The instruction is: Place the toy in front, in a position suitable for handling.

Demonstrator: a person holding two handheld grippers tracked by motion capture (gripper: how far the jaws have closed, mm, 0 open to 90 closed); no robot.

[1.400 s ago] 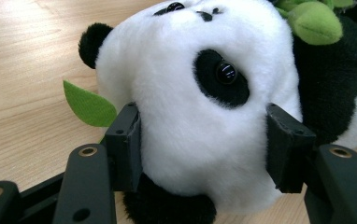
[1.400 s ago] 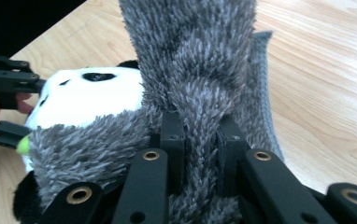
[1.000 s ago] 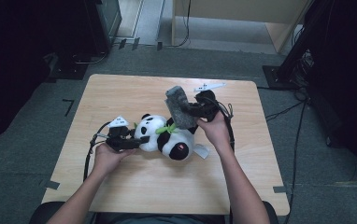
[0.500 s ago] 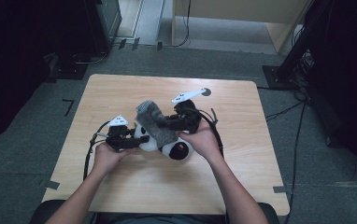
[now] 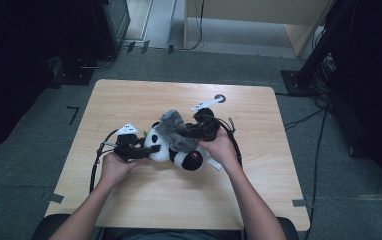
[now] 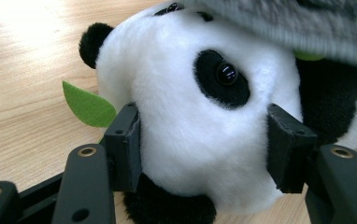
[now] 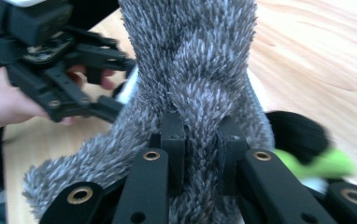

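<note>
Grey cloth draped over a held panda.
The left gripper clamped the panda; the right gripper pinched the grey cloth directly above it.

Lab: taped floor, cables, equipment stands.

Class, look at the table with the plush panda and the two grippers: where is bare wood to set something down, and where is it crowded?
Free: the table's far strip beyond the toys, the right side past the right gripper, and the near strip between the forearms. Crowded: the middle, where the left gripper clamps the panda and the right holds the grey furry cloth over it.
</note>
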